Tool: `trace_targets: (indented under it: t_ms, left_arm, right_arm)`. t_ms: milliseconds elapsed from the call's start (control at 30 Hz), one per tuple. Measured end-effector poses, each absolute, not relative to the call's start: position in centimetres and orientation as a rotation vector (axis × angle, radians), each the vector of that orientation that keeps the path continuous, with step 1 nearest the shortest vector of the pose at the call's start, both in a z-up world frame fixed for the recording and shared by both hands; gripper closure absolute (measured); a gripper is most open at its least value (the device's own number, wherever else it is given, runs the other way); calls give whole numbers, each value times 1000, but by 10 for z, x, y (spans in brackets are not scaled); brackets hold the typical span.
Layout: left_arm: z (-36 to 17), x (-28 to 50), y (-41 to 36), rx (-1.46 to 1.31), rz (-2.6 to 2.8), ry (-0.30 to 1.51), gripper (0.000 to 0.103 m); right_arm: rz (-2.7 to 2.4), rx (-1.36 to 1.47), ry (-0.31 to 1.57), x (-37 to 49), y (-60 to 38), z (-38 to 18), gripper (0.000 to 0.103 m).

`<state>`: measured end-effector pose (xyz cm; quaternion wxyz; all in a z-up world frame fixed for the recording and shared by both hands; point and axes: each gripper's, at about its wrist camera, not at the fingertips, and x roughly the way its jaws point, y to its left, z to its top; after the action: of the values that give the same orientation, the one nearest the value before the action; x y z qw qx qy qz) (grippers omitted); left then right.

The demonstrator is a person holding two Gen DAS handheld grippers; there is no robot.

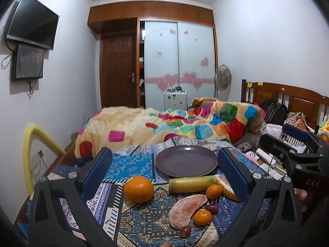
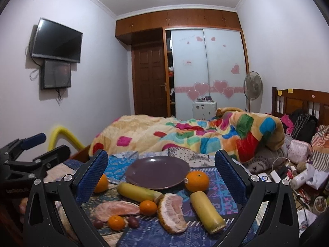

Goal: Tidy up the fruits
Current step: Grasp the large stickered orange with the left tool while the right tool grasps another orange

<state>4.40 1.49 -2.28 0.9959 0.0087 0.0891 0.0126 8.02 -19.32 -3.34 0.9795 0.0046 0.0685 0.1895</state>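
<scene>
Bedroom light falls on a patterned cloth [image 2: 156,232] spread over the bed, and this soft cloth carries all the fruits. At its far edge stands an empty purple plate [image 2: 157,171]. In front of it lie two banana pieces, one [image 2: 139,192] touching the plate rim and one [image 2: 207,212] nearer the right edge, a big orange [image 2: 197,181] just beside the plate, a pomelo wedge with rind [image 2: 172,213], a peeled pomelo segment [image 2: 117,207], two small mandarins [image 2: 148,207] and two dark small fruits [image 2: 132,220] near the near edge. Another big orange [image 1: 138,189] lies toward the left edge.

Both tools are spread wide and pinch nothing: the left gripper [image 1: 164,170] and the right gripper [image 2: 161,177] hover above the fruits, not touching them.

I judge that nothing is organized yet, and the plate is probably the goal. Several risks follow. The cloth is soft and uneven, so a round orange may roll away when a finger pushes it. The peeled segment is tender; a hard squeeze could crush it. The fruits lie close together, so wide jaws coming down may knock a neighbour. The plate can tilt on bedding if it is loaded at one rim.
</scene>
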Motion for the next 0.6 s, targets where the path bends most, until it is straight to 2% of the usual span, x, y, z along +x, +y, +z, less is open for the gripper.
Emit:
trace_targets:
  t_ms: [233, 600]
  left_arm:
    - [-38, 87, 47, -3, 59, 277, 0]
    - [-100, 154, 89, -25, 87, 652, 0]
  right_arm:
    - [357, -45, 263, 120, -198, -54, 0]
    - [340, -112, 498, 196, -214, -89, 0]
